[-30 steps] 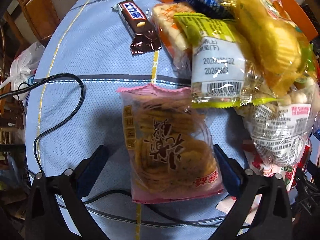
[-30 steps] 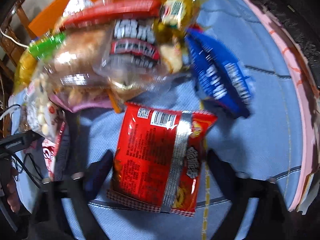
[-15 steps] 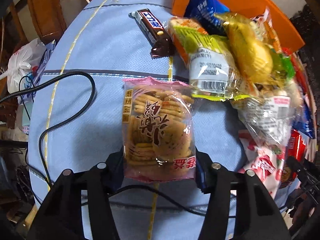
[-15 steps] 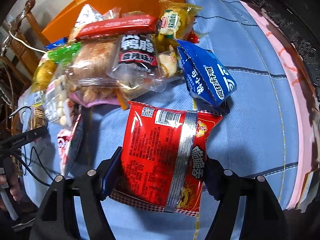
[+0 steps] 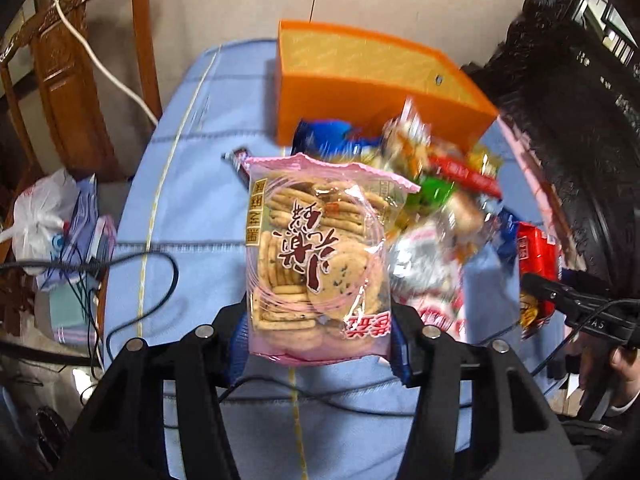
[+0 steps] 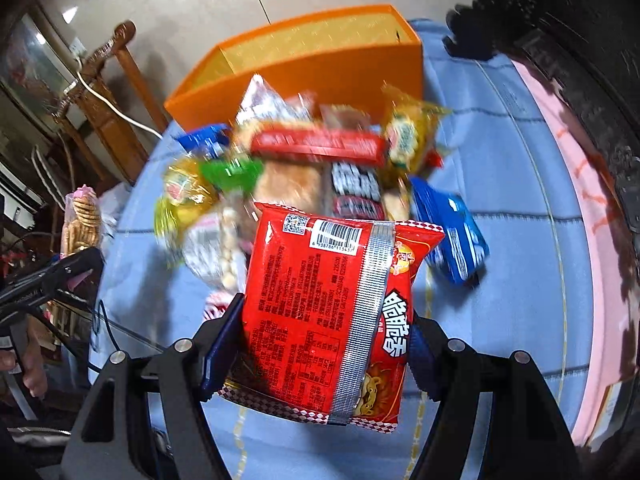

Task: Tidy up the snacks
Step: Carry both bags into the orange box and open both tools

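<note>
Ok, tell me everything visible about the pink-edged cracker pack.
The cracker pack is a clear plastic pouch with pink crimped ends, dark red script and a yellow side strip, full of round speckled crackers. The left gripper is shut on its lower end, holding it upright above the blue tablecloth, clear of the snack pile.

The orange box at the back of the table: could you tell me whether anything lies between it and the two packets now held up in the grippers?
Yes. The heap of loose snacks lies in front of the orange box, between it and both the cracker packet in the left gripper and the red packet in the right gripper.
</note>
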